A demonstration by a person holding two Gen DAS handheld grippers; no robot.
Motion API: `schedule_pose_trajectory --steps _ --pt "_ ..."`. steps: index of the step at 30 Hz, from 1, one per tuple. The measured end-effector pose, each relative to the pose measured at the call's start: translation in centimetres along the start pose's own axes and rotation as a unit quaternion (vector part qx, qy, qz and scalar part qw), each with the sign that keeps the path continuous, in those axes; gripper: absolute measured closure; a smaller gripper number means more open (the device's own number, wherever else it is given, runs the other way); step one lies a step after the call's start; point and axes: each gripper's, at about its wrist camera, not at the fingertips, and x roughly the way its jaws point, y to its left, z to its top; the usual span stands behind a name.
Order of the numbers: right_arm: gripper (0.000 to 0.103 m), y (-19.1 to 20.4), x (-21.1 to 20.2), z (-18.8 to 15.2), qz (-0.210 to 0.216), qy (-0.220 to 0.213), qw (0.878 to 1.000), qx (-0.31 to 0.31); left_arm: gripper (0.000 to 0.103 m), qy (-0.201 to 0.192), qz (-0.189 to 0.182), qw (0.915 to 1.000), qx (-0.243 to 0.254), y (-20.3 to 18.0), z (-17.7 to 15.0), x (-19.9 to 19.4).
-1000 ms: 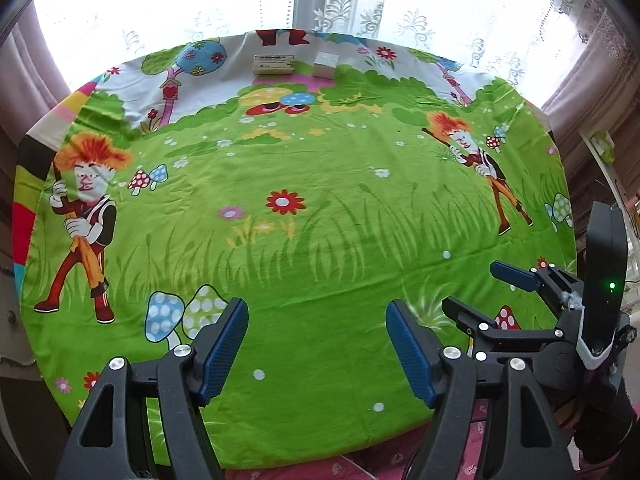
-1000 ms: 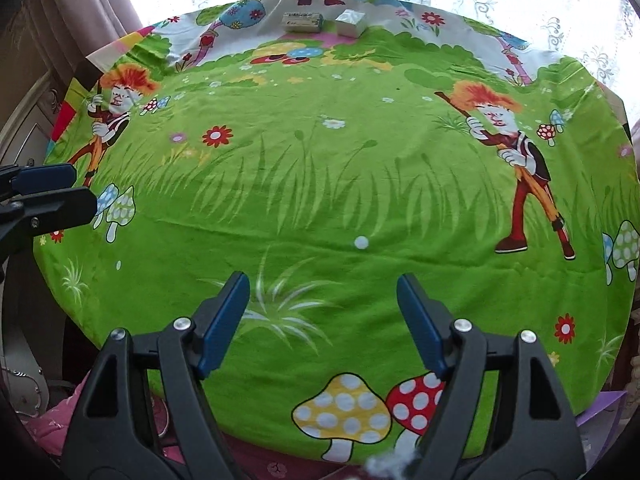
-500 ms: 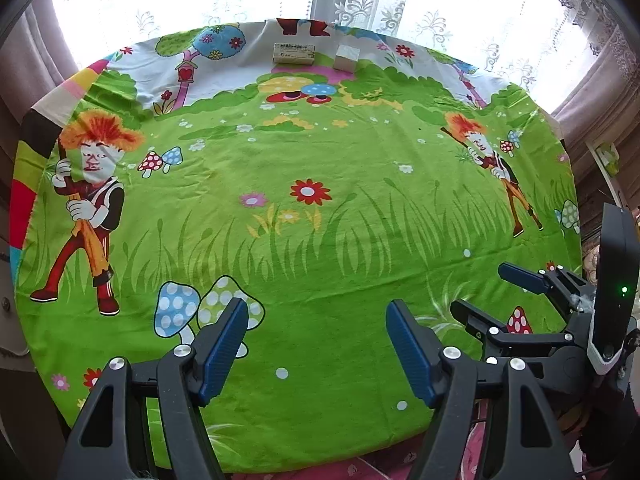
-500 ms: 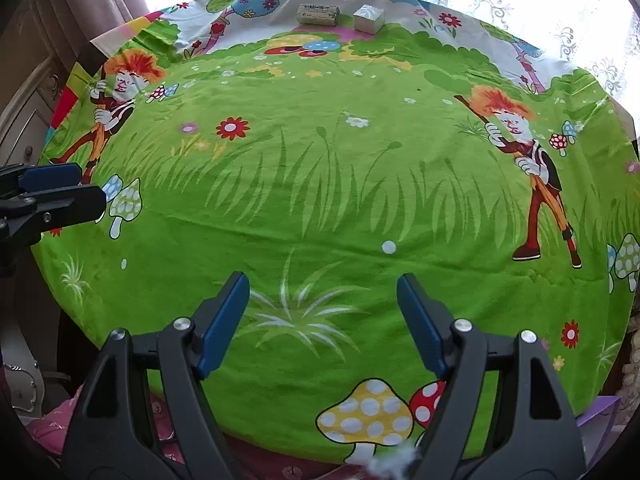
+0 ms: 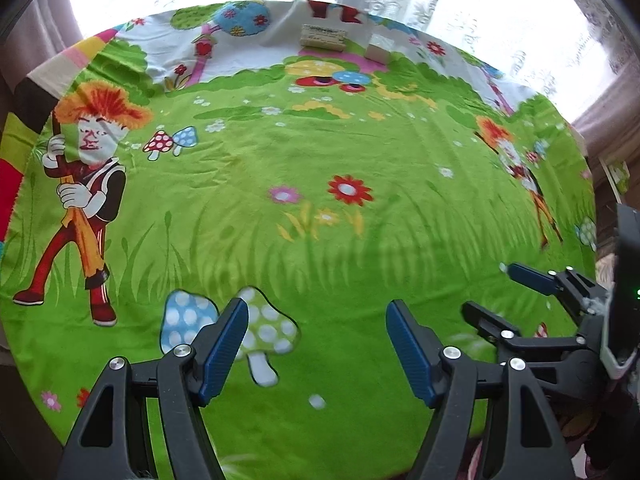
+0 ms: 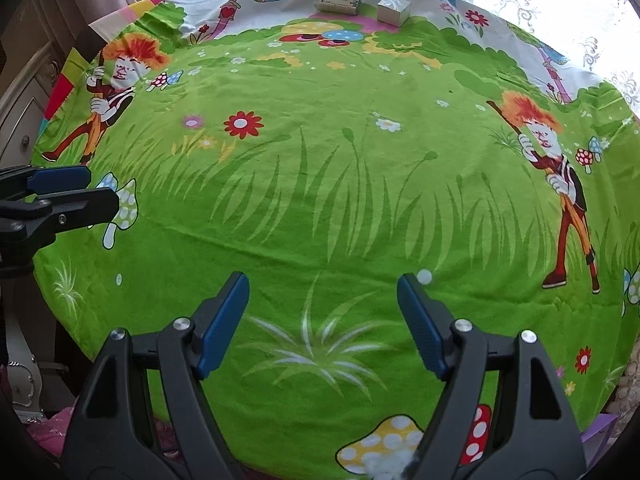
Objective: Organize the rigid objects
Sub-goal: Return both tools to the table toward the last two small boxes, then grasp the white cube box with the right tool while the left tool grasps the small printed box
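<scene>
Two small boxes lie at the far edge of a round table: a flat pale box with print (image 5: 323,37) (image 6: 338,0) on the left and a small silver-white cube box (image 5: 378,49) (image 6: 393,9) just to its right. My left gripper (image 5: 318,316) is open and empty over the near edge, far from both boxes. My right gripper (image 6: 323,290) is open and empty over the near edge too. The right gripper also shows at the right of the left wrist view (image 5: 504,288), and the left gripper at the left of the right wrist view (image 6: 100,188).
The table wears a bright green cartoon cloth (image 5: 320,220) (image 6: 340,200) with gnomes, mushrooms and flowers. A lace-curtained window stands behind the far edge. A white cabinet (image 6: 24,120) stands to the left of the table. Brown curtains hang at both sides.
Both grippers have moved forward over the table toward the two boxes, which now look larger and nearer. Both stay open and empty.
</scene>
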Motion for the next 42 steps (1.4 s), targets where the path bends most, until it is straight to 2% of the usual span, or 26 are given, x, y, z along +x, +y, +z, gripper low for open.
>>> schedule_pose_trajectory --steps 3,7,10,12,16,20,22,25,27,29,31,33,35,36,37,38,42 --pt "0.024 -0.4 0.9 2.1 -0.001 -0.011 1.0 0.001 0.031 -0.026 0.031 0.997 -0.066 4.1 1.7 2.2" --pt "0.024 -0.8 2.1 4.7 0.005 -0.029 1.0 0.003 0.031 -0.071 0.058 0.9825 -0.162 10.5 4.3 4.1" --pt "0.024 -1.1 3.3 6.6 0.004 -0.038 0.999 -0.005 0.03 -0.105 0.075 0.9753 -0.179 12.8 7.2 4.6" --pt "0.024 -1.7 3.8 8.0 -0.001 -0.046 0.999 -0.007 0.03 -0.114 0.058 0.9746 -0.184 13.5 9.3 4.9" --pt "0.024 -4.4 5.2 11.2 -0.012 -0.079 0.997 0.003 0.029 -0.134 0.052 0.9778 -0.153 12.3 13.7 6.2" --pt "0.024 -8.2 7.6 16.4 -0.045 -0.108 0.993 0.002 0.029 -0.129 0.029 0.9872 -0.088 7.9 18.7 9.3" --pt "0.023 -9.6 9.1 19.7 -0.042 -0.113 0.992 -0.027 0.029 -0.12 0.012 0.9914 -0.051 5.4 21.0 10.8" --pt "0.021 -9.9 11.6 24.5 -0.019 -0.118 0.99 -0.071 0.029 -0.126 0.008 0.9915 -0.029 2.7 23.2 12.1" --pt "0.02 -9.4 12.6 26.8 -0.033 -0.13 0.984 -0.118 0.029 -0.129 0.009 0.9916 0.0 1.3 24.1 12.6" --pt "0.017 -9.0 13.8 28.4 -0.026 -0.131 0.974 -0.183 0.029 -0.132 0.012 0.9893 0.061 -0.3 24.7 13.0" --pt "0.016 -8.8 15.1 29.3 -0.011 -0.117 0.961 -0.25 0.029 -0.138 0.016 0.9815 0.132 -1.4 25.2 13.3" --pt "0.015 -8.9 16.4 29.7 -0.004 -0.104 0.947 -0.304 0.029 -0.143 0.024 0.9665 0.212 -2.6 25.8 13.6" --pt "0.015 -9.7 16.5 30.1 0.034 -0.107 0.939 -0.324 0.029 -0.151 0.018 0.9495 0.275 -3.4 26.7 14.0" --pt "0.02 -10.2 16.5 30.4 0.052 -0.104 0.939 -0.324 0.029 -0.15 0.009 0.9429 0.298 -3.7 27.3 14.1" --pt "0.034 -10.8 16.5 30.5 0.069 -0.107 0.939 -0.318 0.029 -0.147 0.003 0.9374 0.316 -4.0 28.0 14.4" --pt "0.054 -11.4 16.6 30.5 0.08 -0.103 0.943 -0.306 0.029 -0.146 0.0 0.9313 0.334 -4.3 28.7 14.6" --pt "0.053 -13.2 15.5 28.9 0.097 -0.111 0.954 -0.263 0.029 -0.154 0.023 0.9002 0.407 -6.4 30.7 15.3"
